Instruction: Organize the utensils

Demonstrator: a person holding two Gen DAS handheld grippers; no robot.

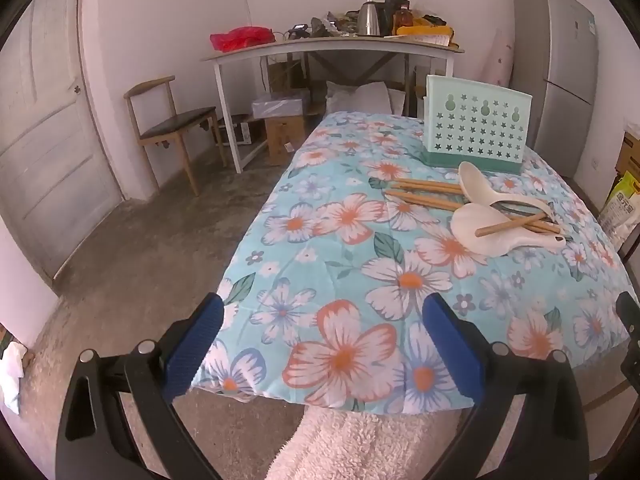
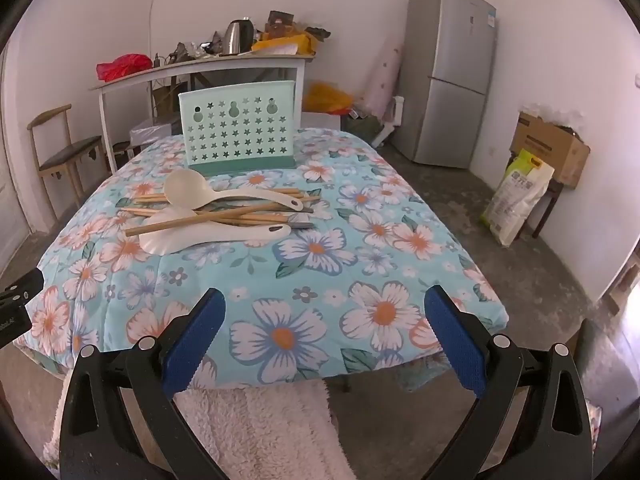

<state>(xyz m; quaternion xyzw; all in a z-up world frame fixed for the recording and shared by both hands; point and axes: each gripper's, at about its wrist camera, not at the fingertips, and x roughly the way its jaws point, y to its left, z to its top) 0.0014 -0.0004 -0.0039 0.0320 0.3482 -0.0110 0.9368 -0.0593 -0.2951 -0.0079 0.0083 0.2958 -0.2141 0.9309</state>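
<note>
A pile of utensils lies on the floral-clothed table [image 1: 340, 240] [image 2: 360, 248]: a white ladle [image 1: 480, 186] [image 2: 188, 188], a white rice paddle [image 1: 480, 228] [image 2: 180, 236] and several wooden chopsticks [image 1: 424, 192] [image 2: 192, 220]. Behind them stands a mint-green utensil holder with star holes [image 1: 476, 128] [image 2: 238, 132]. My left gripper [image 1: 322, 344] is open and empty above the table's near left corner. My right gripper [image 2: 324, 340] is open and empty above the near edge, well short of the pile.
A wooden chair [image 1: 172, 128] and a cluttered side table with a kettle [image 1: 368, 18] stand at the back. A grey fridge [image 2: 452, 72], a cardboard box [image 2: 548, 148] and a rice bag [image 2: 516, 196] are to the right. A pink fluffy cloth [image 2: 260, 432] hangs below the near edge.
</note>
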